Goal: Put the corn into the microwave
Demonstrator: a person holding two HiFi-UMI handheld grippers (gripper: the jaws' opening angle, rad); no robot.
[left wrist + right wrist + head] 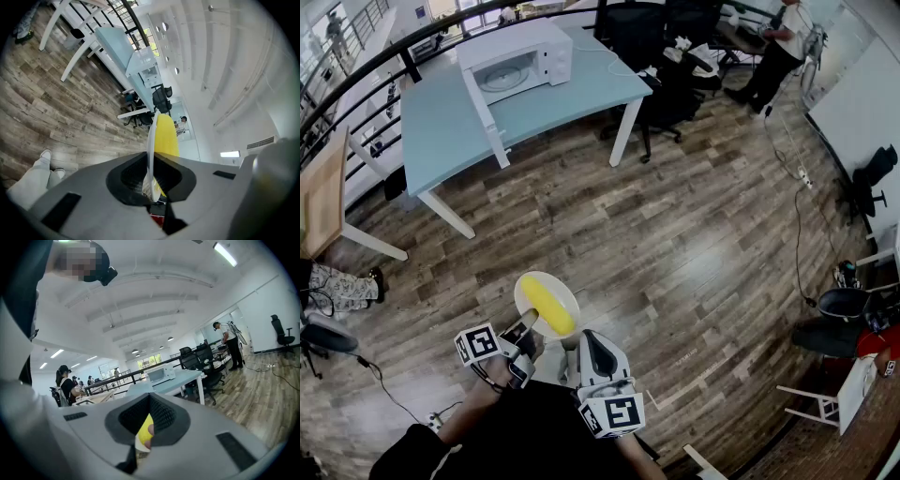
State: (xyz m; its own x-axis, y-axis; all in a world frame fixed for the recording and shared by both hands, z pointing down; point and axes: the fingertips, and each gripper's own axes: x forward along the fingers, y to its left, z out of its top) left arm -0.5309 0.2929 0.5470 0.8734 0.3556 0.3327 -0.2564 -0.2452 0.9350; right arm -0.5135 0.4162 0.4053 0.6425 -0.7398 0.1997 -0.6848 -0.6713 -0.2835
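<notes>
A yellow corn cob (547, 305) lies on a small white plate (525, 286) held over the wooden floor. My left gripper (523, 330) is shut on the plate's near rim. In the left gripper view the plate (151, 150) stands edge-on between the jaws of the left gripper (151, 187), with the corn (166, 136) to its right. My right gripper (586, 339) sits just right of the plate with its jaws together; the corn (144, 427) shows low beyond the right gripper (147, 432). The white microwave (517, 61) stands far off with its door open.
The microwave rests on a light blue table (450, 117) across the floor. Black office chairs (661, 56) stand to the table's right, and a person (773, 52) stands at the back right. A wooden table (323, 192) is at the left, a bin (844, 305) at the right.
</notes>
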